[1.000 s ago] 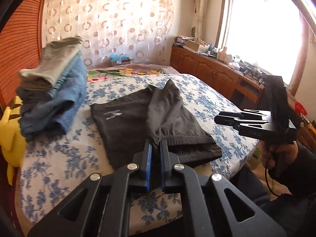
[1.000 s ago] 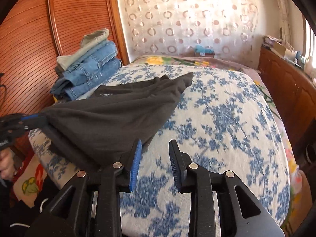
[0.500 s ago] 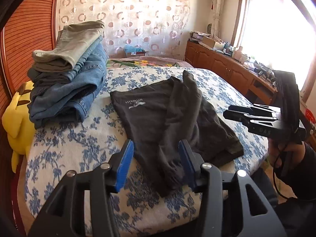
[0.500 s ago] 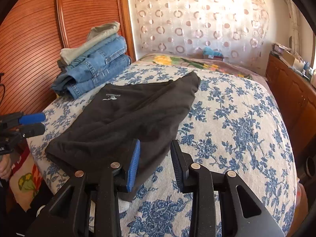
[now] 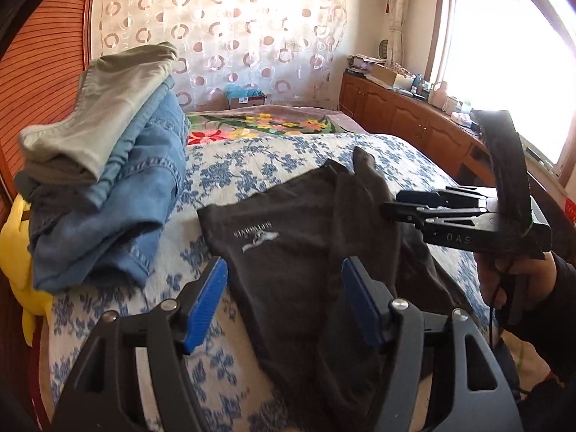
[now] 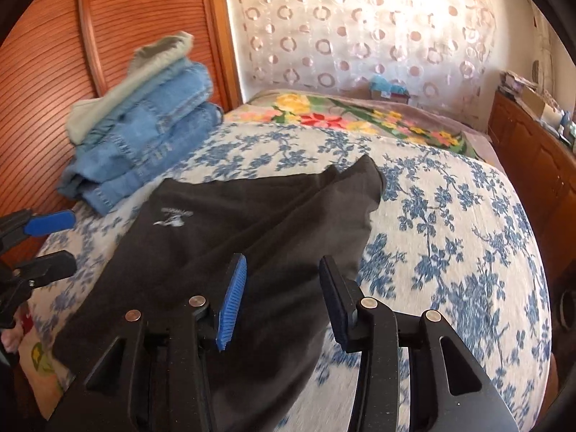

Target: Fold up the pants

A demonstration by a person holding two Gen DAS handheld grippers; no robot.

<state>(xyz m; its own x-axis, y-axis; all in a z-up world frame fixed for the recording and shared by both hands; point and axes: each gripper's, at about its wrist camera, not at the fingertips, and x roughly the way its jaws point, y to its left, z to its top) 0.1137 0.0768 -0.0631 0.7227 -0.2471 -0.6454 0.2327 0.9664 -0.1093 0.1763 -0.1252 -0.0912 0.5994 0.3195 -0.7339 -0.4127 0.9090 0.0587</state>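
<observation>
Dark grey pants (image 5: 298,252) lie folded on the blue-flowered bedspread, a white logo facing up; they also show in the right wrist view (image 6: 230,237). My left gripper (image 5: 284,298) is open and empty, just above the pants' near end. My right gripper (image 6: 280,298) is open and empty, above the pants' near right edge. In the left wrist view the right gripper (image 5: 399,201) hovers over the pants' right side. In the right wrist view the left gripper (image 6: 54,241) shows open at the left edge.
A stack of folded jeans and khaki pants (image 5: 104,187) sits at the left on the bed (image 6: 450,237), against a wooden headboard (image 6: 46,90). A yellow plush toy (image 5: 14,259) lies beside it. A floral blanket (image 6: 360,115) lies behind, wooden cabinets (image 5: 414,122) at the right.
My left gripper let go of the pants' end and opened wide. The pants dropped flat on the bed. Both grippers moved forward over the pants.
</observation>
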